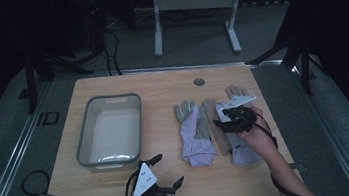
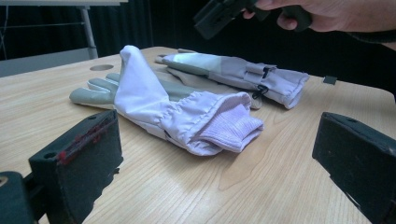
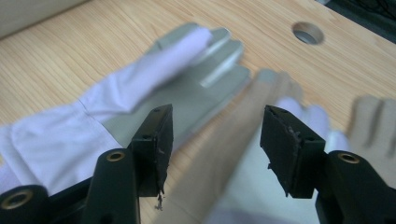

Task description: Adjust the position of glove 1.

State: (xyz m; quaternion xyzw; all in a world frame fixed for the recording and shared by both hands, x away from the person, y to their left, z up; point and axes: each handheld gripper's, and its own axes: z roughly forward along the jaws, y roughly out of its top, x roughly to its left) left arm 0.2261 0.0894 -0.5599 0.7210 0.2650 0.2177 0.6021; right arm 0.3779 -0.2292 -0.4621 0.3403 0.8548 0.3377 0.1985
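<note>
Left gripper [image 1: 167,170], black two-jaw with a grey plate on top, sits at the near table edge, about 6 o'clock from the tub. Jaws spread wide, nothing between them, pointing toward the gloves.

Wooden table [image 1: 174,193]: light laminate with a round cable hole at the far edge.

Left glove [image 1: 194,133], lilac fabric with a grey palm panel and ribbed knit cuff, lies flat at table centre, cuff toward the person, fingers at 12 o'clock. In the left gripper view its cuff [image 2: 231,128] faces the camera and one fabric fold stands up.

Right glove [image 1: 235,136], same lilac and grey build with tan fingers, lies just beside it at 3 o'clock, touching or nearly so.

Right gripper [image 1: 223,122], black with a white plate, hovers over the right glove. Jaws half spread, nothing pinched; in the right gripper view the glove fabric lies below and beyond the pads, out of contact.

Grey translucent plastic tub [image 1: 87,139], rectangular, sits at 9 o'clock from the gloves, well apart.

Handling, my read: gloves are light, soft and floppy, and will drape and fold when lifted. Thin fabric can slip off the pads. Best grab is probably the thicker knit cuff, or a pinched-up fold mid-back.
</note>
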